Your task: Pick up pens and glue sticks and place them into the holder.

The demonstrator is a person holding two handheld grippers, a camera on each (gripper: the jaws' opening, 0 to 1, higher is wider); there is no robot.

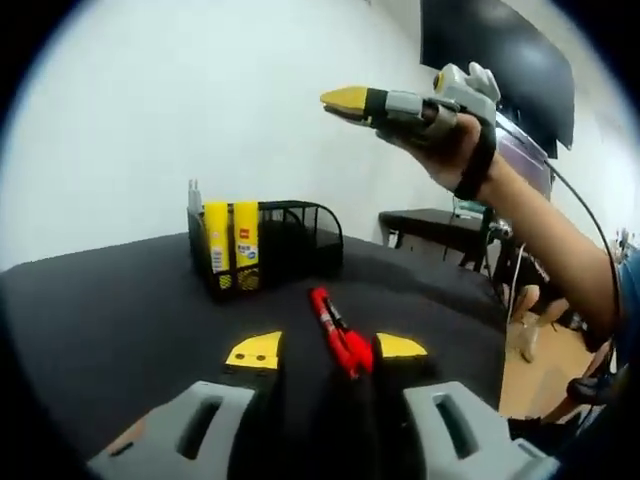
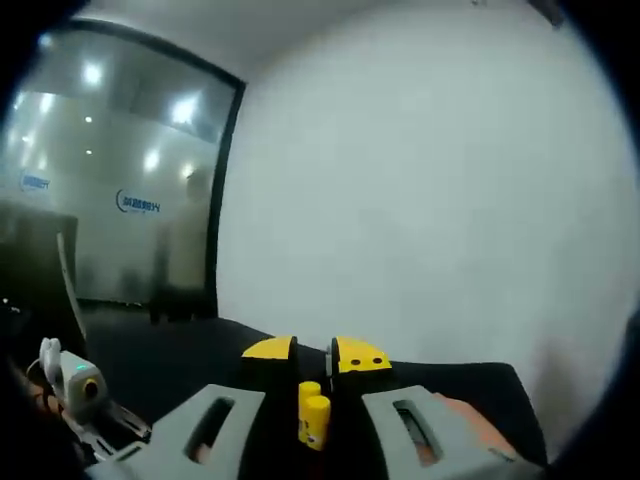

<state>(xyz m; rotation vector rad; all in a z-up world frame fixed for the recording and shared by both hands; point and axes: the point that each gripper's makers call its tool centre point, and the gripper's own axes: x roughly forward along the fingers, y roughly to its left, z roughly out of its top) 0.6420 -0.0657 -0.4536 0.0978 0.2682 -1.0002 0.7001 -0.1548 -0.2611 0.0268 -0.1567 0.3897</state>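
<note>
The black wire-mesh desk holder [image 1: 270, 245] sits left of centre in the left gripper view, on the black cloth-covered table [image 1: 110, 320]; two yellow glue sticks [image 1: 231, 245] already stand upright in its left compartment, with a pale, slim item just behind them that is too small to identify; so part of the job looks done.

Low in the same view, the left gripper [image 1: 327, 352] has its yellow-tipped jaws well apart; a red marker pen [image 1: 335, 328] lies between them, nearer the right-hand tip, its far end pointing toward the holder; whether the jaws actually grip it or it simply rests on the table, I cannot tell.

In the upper right of that view the right gripper [image 1: 345, 100] is held high in a person's hand [image 1: 455, 140], well above the table; in the right gripper view its jaws are nearly closed [image 2: 313, 352], pinching a small yellow glue stick [image 2: 314, 415] at bottom centre, facing a white wall [image 2: 440, 200].

Judging from this, at least the held stick and the red pen remain to go in; the holder's right compartments look empty.
</note>
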